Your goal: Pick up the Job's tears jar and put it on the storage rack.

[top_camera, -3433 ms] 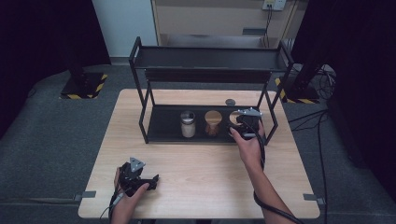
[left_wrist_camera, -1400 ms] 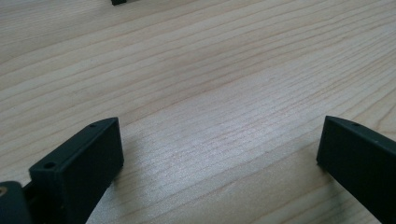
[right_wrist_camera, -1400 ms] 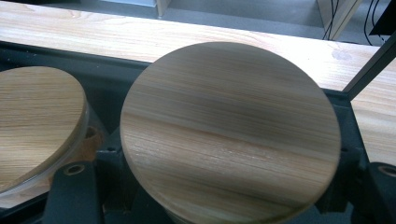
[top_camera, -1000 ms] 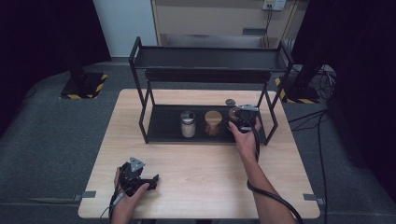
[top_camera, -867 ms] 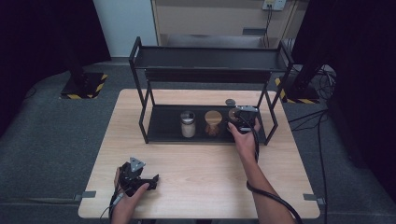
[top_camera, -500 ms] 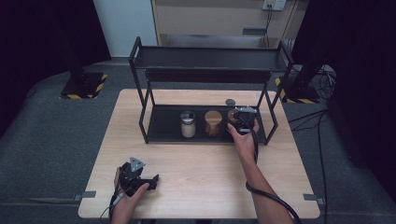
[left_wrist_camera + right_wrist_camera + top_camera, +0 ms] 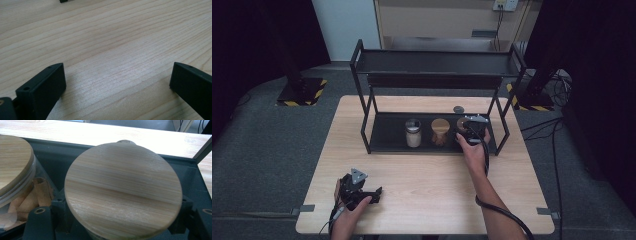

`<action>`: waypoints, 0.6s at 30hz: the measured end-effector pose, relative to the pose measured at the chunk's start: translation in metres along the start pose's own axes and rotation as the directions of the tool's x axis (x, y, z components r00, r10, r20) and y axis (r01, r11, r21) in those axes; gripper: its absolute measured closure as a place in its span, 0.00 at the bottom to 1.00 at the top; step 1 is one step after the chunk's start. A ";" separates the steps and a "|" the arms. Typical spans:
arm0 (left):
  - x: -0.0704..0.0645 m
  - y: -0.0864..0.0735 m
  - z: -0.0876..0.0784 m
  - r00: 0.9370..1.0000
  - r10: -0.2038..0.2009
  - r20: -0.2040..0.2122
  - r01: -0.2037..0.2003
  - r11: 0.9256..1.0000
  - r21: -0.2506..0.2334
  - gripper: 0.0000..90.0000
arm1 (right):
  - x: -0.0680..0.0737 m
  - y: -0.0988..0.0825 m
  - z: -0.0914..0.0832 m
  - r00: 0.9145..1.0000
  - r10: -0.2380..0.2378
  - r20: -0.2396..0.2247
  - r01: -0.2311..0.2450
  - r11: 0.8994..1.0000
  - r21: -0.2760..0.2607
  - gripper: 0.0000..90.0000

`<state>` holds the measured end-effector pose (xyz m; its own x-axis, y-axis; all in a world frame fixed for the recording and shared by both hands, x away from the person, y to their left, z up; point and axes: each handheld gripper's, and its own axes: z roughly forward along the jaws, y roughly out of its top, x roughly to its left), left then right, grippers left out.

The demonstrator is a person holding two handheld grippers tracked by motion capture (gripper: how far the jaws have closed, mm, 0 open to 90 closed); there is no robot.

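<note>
A jar with a round wooden lid (image 7: 122,187) stands at the right end of the black rack's lower shelf (image 7: 384,134). My right gripper (image 7: 470,131) reaches in from the front and is shut on this jar (image 7: 460,124); its black fingers (image 7: 40,221) sit on either side just under the lid. Left of it stands a second wooden-lidded jar (image 7: 440,131) with brown pieces inside (image 7: 30,197), then a jar of white contents (image 7: 413,133). My left gripper (image 7: 373,192) rests near the table's front left edge, open (image 7: 117,82) over bare wood.
The rack's upper shelf (image 7: 437,62) overhangs the jars. A small dark round object (image 7: 458,109) lies on the table behind the rack. The wooden table (image 7: 427,175) spreads between the rack and the front edge. Black uprights (image 7: 502,125) frame the shelf's right end.
Since the oldest frame my right hand has shifted slightly left at the shelf. Over the last second nothing has visibly moved.
</note>
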<state>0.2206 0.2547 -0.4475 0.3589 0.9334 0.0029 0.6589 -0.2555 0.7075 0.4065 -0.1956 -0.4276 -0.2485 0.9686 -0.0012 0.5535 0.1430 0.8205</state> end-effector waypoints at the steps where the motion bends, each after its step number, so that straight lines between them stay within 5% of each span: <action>1: 0.000 0.000 0.000 1.000 0.000 0.000 0.000 1.000 0.000 0.00 | 0.000 0.000 0.000 1.000 0.000 0.000 0.000 1.000 0.000 0.29; 18: 0.000 0.000 0.000 1.000 0.000 0.000 0.000 1.000 0.000 0.00 | -0.001 -0.008 -0.003 1.000 0.000 -0.004 0.000 1.000 -0.020 0.28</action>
<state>0.2206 0.2547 -0.4475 0.3590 0.9333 0.0024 0.6591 -0.2553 0.7074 0.4001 -0.1984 -0.4326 -0.2516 0.9678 0.0010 0.5374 0.1388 0.8319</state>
